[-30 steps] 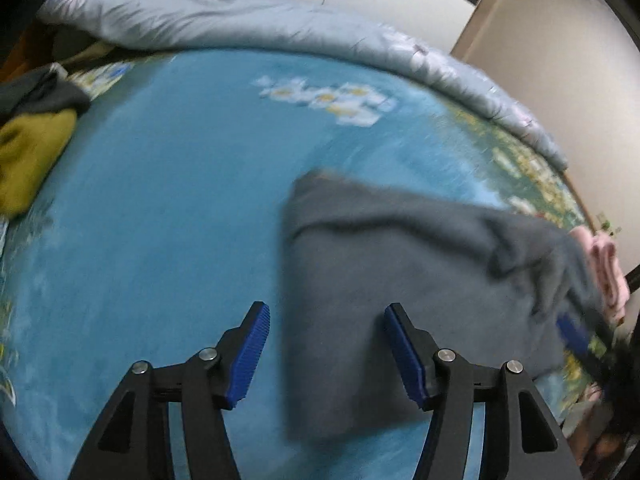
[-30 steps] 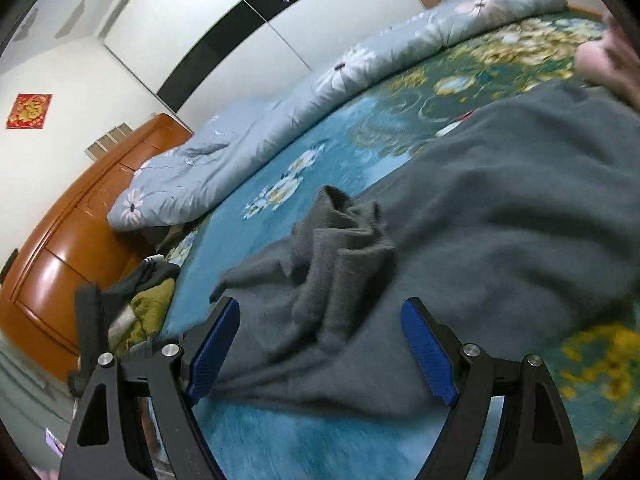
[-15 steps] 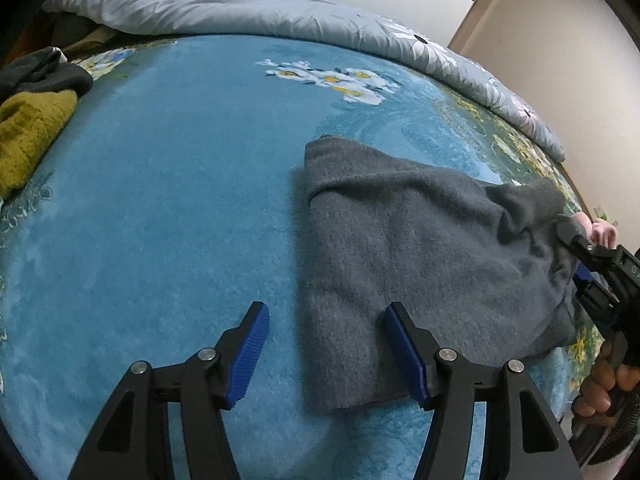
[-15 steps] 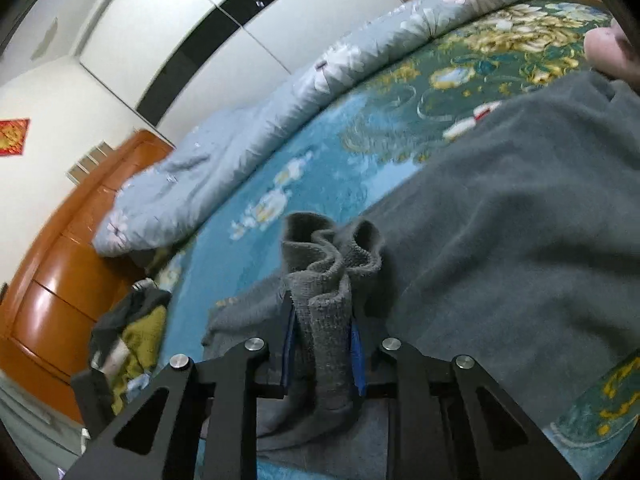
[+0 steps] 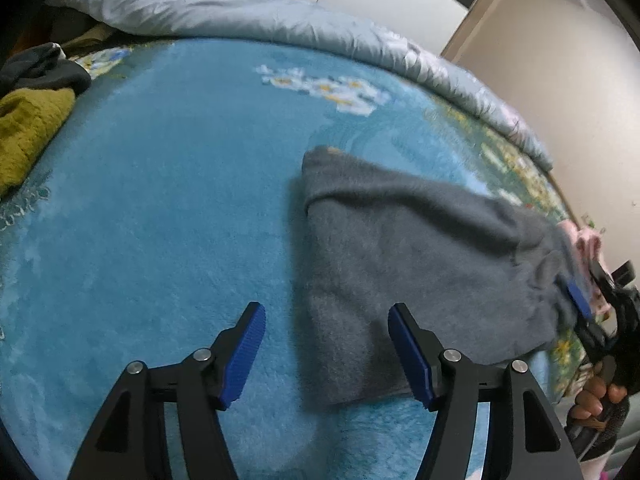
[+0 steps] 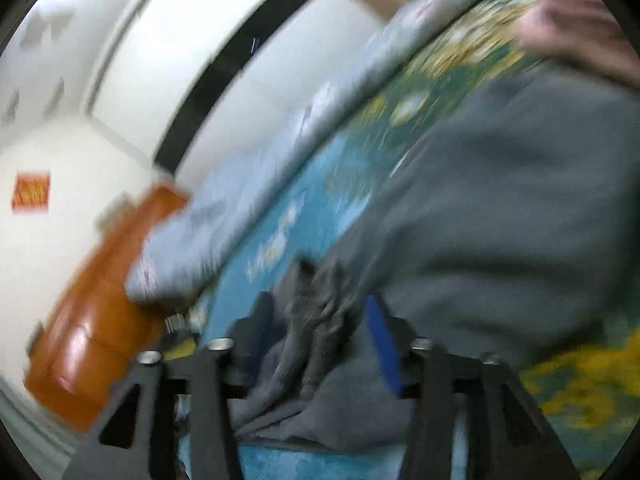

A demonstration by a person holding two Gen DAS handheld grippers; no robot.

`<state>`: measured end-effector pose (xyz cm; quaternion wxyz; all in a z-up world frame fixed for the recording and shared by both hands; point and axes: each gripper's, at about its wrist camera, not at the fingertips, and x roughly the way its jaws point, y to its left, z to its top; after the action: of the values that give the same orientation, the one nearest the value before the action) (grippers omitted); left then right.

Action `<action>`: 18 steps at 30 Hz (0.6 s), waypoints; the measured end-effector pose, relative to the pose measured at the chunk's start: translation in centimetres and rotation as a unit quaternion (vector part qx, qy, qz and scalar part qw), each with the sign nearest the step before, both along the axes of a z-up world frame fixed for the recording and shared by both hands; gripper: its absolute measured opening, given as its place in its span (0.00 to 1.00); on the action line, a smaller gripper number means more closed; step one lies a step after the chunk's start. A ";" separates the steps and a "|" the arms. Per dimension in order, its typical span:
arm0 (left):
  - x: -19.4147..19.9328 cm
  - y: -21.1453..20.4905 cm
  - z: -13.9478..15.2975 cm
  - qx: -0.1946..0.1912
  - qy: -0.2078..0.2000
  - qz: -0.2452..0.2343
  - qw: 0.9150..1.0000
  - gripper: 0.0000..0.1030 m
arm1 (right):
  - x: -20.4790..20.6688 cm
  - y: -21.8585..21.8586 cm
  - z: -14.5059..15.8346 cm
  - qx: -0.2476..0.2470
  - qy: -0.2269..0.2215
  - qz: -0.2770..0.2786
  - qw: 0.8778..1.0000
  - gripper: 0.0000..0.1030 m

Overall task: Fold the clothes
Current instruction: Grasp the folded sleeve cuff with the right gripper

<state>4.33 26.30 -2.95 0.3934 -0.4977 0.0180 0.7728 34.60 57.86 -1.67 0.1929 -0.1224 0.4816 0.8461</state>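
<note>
A grey sweater lies on the blue floral bedspread. My left gripper is open and empty, its fingers straddling the sweater's near left edge just above it. My right gripper holds a bunched grey cuff of the sweater between its blue pads; the right wrist view is blurred by motion. The right gripper also shows in the left wrist view at the sweater's far right edge.
A light blue quilt is heaped along the far edge of the bed. A mustard garment and a dark one lie at the left. A pink cloth sits at the right. An orange wooden cabinet stands beyond the bed.
My right gripper closed on the sweater's cuff and is now swinging with it, slightly wider than half a second ago. The left gripper stayed open over the sweater's left edge.
</note>
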 end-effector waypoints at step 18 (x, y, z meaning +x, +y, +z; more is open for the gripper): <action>3.8 3.5 1.4 0.017 0.012 -0.074 0.997 0.66 | 7.4 11.2 -5.7 -0.220 0.068 -0.196 0.953 0.89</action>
<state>8.17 29.78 -1.53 0.4573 -0.4789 0.0465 0.7479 42.03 69.08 -7.33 0.2901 -0.0068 0.6820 0.6713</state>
